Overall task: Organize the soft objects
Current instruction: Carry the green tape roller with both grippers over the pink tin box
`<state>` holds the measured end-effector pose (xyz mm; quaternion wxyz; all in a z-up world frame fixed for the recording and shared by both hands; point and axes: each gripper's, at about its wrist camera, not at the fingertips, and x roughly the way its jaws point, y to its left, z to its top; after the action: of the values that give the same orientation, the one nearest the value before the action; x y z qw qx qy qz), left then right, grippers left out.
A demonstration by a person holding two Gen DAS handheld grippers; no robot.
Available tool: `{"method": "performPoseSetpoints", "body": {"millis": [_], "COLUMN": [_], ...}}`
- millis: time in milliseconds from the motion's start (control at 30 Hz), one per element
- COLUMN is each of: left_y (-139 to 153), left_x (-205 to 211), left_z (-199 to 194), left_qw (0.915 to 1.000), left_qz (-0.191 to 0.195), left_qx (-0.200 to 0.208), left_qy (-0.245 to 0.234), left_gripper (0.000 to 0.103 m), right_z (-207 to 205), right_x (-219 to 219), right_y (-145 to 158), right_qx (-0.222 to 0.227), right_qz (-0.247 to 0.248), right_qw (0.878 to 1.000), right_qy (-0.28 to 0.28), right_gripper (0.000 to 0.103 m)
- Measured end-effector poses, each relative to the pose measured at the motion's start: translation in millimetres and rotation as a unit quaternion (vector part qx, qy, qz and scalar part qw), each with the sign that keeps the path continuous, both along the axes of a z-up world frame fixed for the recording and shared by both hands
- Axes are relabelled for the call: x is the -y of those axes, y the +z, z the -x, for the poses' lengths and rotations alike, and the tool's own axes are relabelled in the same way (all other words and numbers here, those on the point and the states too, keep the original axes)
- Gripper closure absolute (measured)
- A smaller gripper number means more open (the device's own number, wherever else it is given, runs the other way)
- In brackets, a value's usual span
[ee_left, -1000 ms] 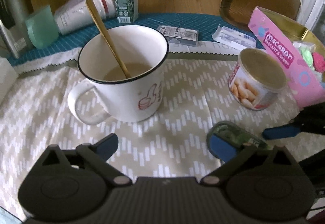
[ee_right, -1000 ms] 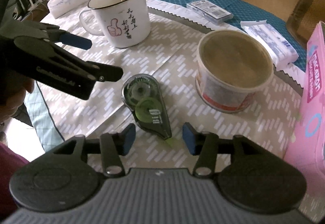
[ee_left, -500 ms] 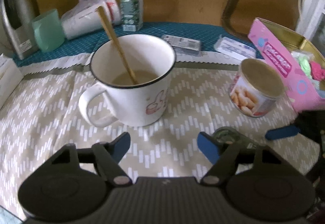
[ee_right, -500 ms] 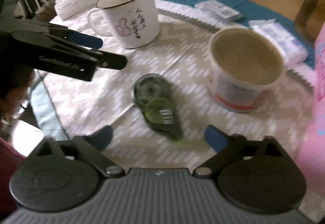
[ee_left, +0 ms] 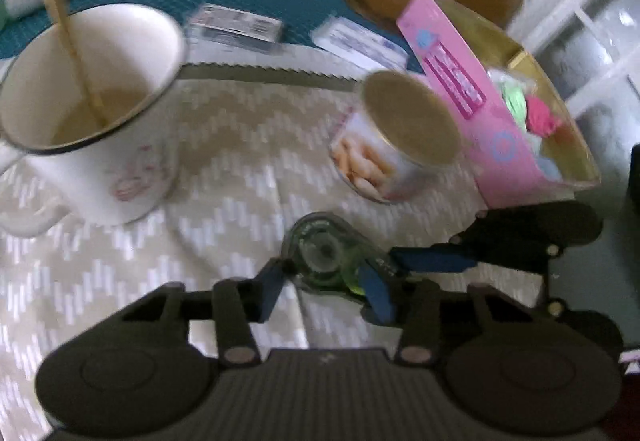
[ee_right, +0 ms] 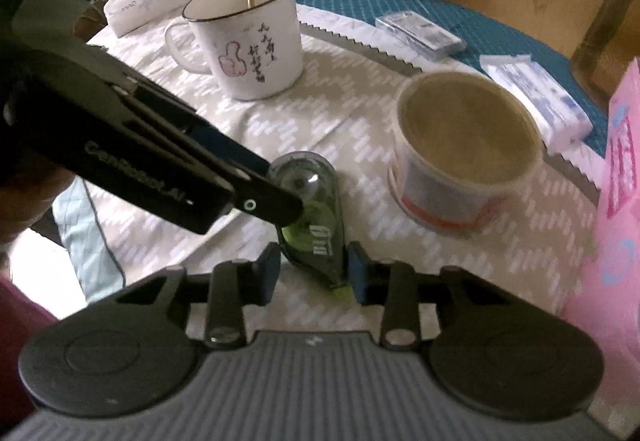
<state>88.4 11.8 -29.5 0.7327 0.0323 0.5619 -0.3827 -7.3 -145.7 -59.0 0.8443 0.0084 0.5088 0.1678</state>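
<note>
**Both grippers close in on the green tape dispenser**

Since a second ago the left gripper (ee_left: 324, 287) has swung away from the mug and come down over the green tape dispenser (ee_right: 310, 217), which then lay off by its right finger; the right gripper (ee_right: 312, 273), which already straddled the dispenser's narrow end, has kept its place while its jaws widened and drew in again.

The dispenser lies flat on the zigzag cloth (ee_right: 360, 89), in front of the white mug (ee_right: 248, 37) and just left of the biscuit tub (ee_right: 466, 157) as the right wrist view shows it. The left gripper's jaws are closing with the dispenser's round end between them; its blue pads (ee_left: 272, 287) sit right at the casing, though blur hides whether they press on it. The right gripper's jaws are also closing, the narrow end of the dispenser between them; the right pad looks to meet the casing, while a thin gap shows at the left pad.

Beyond the tub from the dispenser, the pink macaron box (ee_left: 472, 113) stands open with green and pink soft pieces (ee_left: 528, 109) inside. A wooden stick (ee_left: 72, 45) leans in the mug.
</note>
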Motion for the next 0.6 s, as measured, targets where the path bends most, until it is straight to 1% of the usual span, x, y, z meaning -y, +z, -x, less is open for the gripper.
{"method": "performPoseSetpoints", "body": {"millis": [67, 233, 500, 600], "left_y": [0.0, -1.4, -2.4, -0.2], "left_x": [10.4, 39.3, 122.6, 151.4], "left_z": [6.2, 26.9, 73.1, 91.6], "left_qw": [0.9998, 0.9989, 0.9925, 0.9898], "left_qz": [-0.011, -0.007, -0.015, -0.014], "left_qx": [-0.002, -0.015, -0.005, 0.000], "left_qy": [-0.015, -0.044, -0.121, -0.142], "left_gripper": [0.063, 0.063, 0.063, 0.063], "right_z": [7.8, 37.4, 97.5, 119.0], "right_x": [9.0, 41.9, 103.5, 126.7], "right_y": [0.6, 2.2, 5.1, 20.1], "right_qx": [-0.004, -0.014, -0.019, -0.001], "right_qz": [0.000, 0.004, 0.012, 0.008], "right_qw": [1.000, 1.000, 0.998, 0.997], "right_qy": [-0.003, -0.019, -0.060, -0.080], "right_gripper": [0.064, 0.064, 0.064, 0.065]}}
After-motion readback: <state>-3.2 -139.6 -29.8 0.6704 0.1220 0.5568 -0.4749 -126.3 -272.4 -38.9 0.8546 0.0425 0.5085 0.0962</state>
